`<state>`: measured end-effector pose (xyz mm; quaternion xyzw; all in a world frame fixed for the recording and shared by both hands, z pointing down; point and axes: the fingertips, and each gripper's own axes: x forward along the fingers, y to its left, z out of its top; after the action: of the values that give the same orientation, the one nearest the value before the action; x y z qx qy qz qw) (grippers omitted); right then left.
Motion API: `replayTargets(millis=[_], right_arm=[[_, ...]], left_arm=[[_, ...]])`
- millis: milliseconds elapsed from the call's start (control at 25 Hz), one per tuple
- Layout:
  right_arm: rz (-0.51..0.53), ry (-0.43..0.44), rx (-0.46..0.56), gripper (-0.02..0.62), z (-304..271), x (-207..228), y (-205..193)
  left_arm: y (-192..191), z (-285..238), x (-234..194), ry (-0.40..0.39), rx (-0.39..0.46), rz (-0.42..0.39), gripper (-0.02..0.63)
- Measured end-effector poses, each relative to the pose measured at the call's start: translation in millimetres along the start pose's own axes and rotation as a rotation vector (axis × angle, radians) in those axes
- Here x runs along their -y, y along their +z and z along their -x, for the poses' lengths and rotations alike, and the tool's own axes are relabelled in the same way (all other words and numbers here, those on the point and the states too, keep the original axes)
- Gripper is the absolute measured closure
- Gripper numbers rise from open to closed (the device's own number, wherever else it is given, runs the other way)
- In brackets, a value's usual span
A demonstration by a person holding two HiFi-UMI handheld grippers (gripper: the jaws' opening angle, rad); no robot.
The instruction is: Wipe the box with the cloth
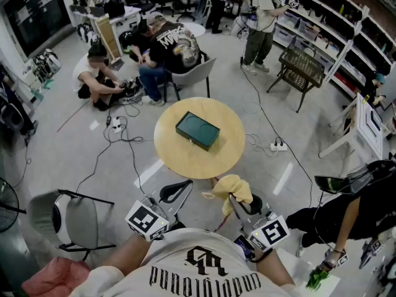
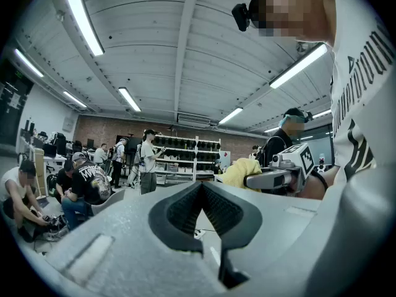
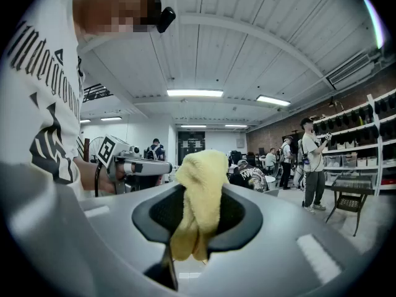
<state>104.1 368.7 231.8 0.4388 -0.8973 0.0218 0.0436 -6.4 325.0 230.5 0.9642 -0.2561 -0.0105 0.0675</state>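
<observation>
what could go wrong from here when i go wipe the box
1. The cloth is a bunched wad pinched in the right gripper. It might pull loose when dragged over the box.
2. The box lies free on the table, with the left gripper shut and away from it, so it may slide.
3. Cables by the table could trip you.

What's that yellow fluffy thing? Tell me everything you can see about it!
The yellow cloth looks soft and fuzzy, like a towel, and it is bunched up in folds. The right claw is shut on it and pinches its middle, so one lump puffs up above the pads and the ends hang below. It is held up near the edge of the round wooden table, apart from the dark green box.
</observation>
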Motion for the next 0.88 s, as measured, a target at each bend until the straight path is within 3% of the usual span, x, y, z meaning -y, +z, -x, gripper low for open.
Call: replayTargets(millis=[320, 880], right_arm=[[-0.004, -0.008, -0.007, 0.499, -36.8, 1.2, -1.7], [-0.032, -0.013, -0.010, 0.495, -166.6, -3.3, 8.1]], left_arm=[[3.0, 3.0, -37.0, -0.009, -0.008, -0.010, 0.598], [9.0, 23.3, -157.2, -0.050, -0.021, 0.010, 0.598]])
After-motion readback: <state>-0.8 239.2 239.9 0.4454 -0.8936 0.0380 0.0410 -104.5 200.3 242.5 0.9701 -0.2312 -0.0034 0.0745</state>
